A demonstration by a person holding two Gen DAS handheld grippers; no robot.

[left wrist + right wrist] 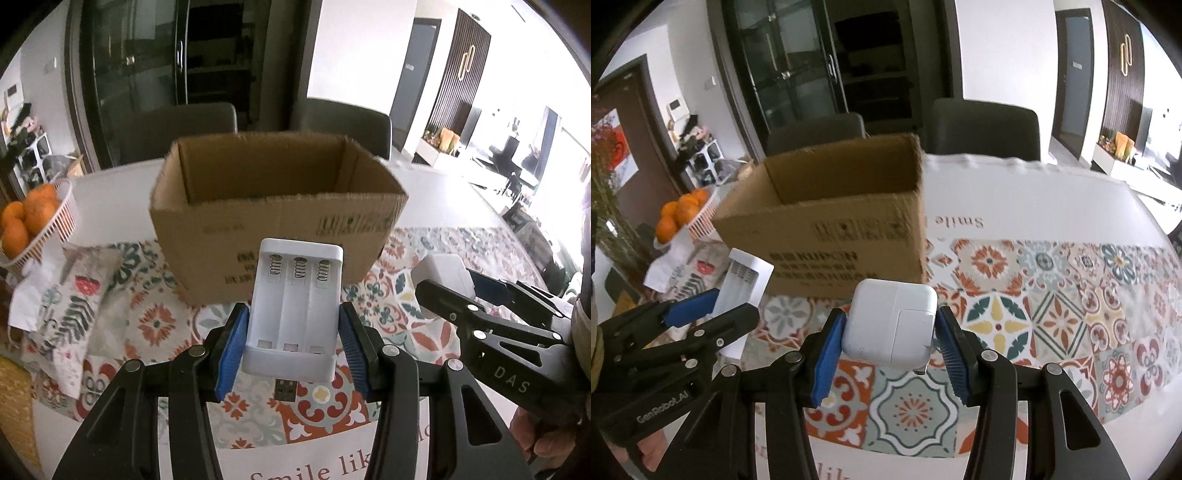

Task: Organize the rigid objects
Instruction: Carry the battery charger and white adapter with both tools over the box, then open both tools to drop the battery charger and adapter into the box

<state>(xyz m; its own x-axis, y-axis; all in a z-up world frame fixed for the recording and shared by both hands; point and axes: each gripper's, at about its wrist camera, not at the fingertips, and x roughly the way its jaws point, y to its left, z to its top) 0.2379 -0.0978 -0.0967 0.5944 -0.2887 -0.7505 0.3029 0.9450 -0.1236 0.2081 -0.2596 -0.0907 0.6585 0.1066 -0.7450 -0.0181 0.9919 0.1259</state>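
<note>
My left gripper point(293, 332) is shut on a white three-slot battery charger point(295, 306), held above the patterned tablecloth just in front of an open cardboard box point(277, 221). My right gripper point(890, 332) is shut on a white square power adapter point(892, 325), also held above the cloth in front of the box point(831, 236). The right gripper with the adapter point(441, 273) shows at the right of the left wrist view. The left gripper with the charger point(744, 280) shows at the left of the right wrist view. The box's inside floor is hidden.
A white basket of oranges point(33, 221) stands at the left of the table, also in the right wrist view point(683, 214). A patterned cloth pouch point(70, 306) lies left of the box. Two dark chairs point(343, 122) stand behind the table. A tiled tablecloth point(1052, 295) covers the table.
</note>
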